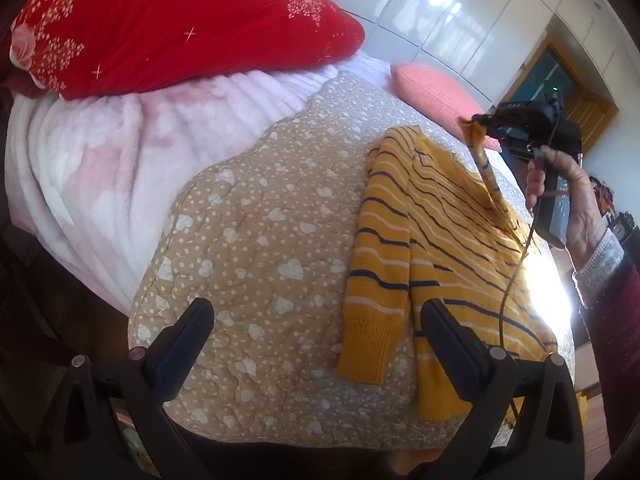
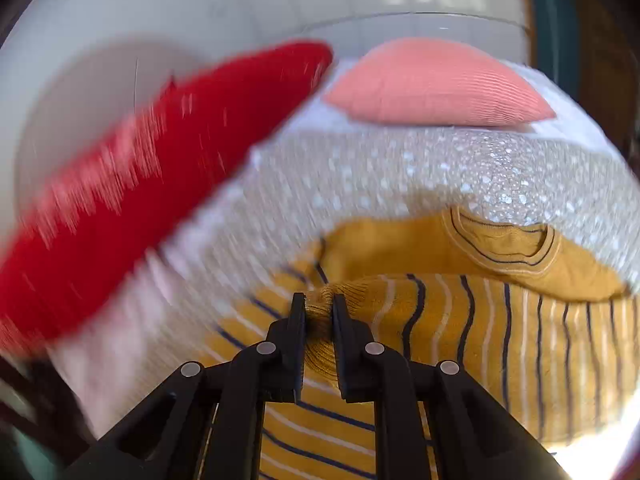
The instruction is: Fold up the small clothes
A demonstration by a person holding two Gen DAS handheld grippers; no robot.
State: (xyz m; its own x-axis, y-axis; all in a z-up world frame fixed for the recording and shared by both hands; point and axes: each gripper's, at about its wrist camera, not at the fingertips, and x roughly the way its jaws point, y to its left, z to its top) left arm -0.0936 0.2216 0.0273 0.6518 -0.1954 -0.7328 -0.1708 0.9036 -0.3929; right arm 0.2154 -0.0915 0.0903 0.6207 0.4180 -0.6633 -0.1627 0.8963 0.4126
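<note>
Right wrist: sweater cuff (image 2: 320, 320) between tool (image 2: 319, 312) fingers.

sweater (image 1: 436, 240) | yellow, navy-white stripes | flat, one sleeve lifted

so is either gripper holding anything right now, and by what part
The right gripper is shut on the yellow striped sweater, pinching a sleeve's ribbed cuff and lifting it. The left gripper is open, holding nothing.

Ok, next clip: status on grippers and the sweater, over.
Left gripper open, hovering over quilt. Right gripper shut on sleeve cuff, lifting it over yellow striped sweater. Nothing in the way.
</note>
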